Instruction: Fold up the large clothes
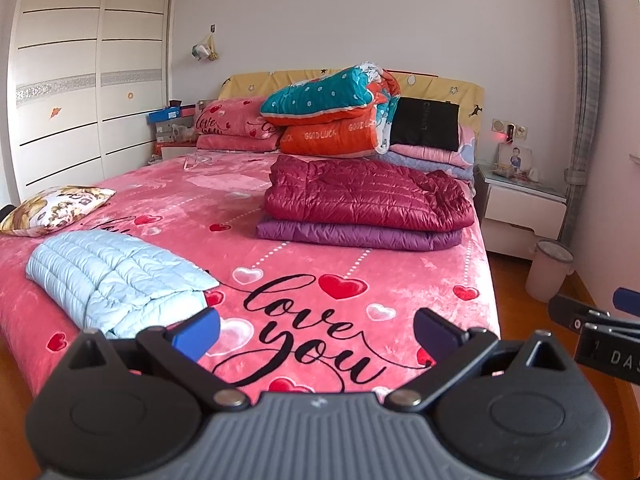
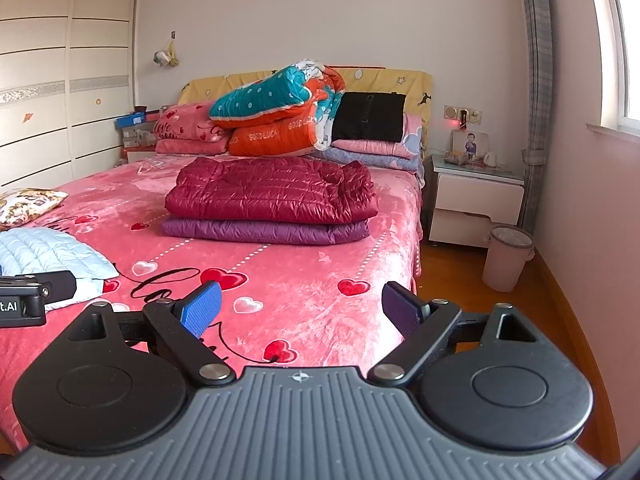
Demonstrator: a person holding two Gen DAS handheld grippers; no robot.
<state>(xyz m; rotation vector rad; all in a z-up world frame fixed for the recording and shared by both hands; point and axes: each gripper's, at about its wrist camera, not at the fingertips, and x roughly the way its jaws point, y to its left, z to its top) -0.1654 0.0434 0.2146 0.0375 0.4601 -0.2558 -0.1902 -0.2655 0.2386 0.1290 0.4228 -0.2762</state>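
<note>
Clothes: light blue quilted jacket [image 1: 116, 276] is lying folded on the pink bed [image 1: 168, 208], near the foot edge on my left; dark red jacket [image 1: 368, 196] is sitting folded on top of a purple jacket [image 1: 356, 236], further up the bed toward the right edge.
Left claw: I am holding my left claw [image 1: 316, 330] spread wide, with nothing between the blue pad and the dark pad; it is hovering above the "love you" lettering [image 1: 316, 332] at the foot of the bed, just beside the light blue jacket and not touching it.
Right claw: I am holding my right claw [image 2: 302, 308] spread wide too, gripping nothing; it is hanging over the bed's near right corner, with the wooden floor [image 2: 452, 276] showing past its right pad.
Edges: the bed's right edge is running close to the red and purple stack; a white nightstand [image 2: 476, 200] and a pale bin [image 2: 506, 258] are standing just beyond it.
Open room: the pink spread between the light blue jacket and the stack is lying bare; a patterned cushion [image 1: 56, 208] is sitting at the left edge, and quilts [image 1: 336, 120] are piling against the headboard.
</note>
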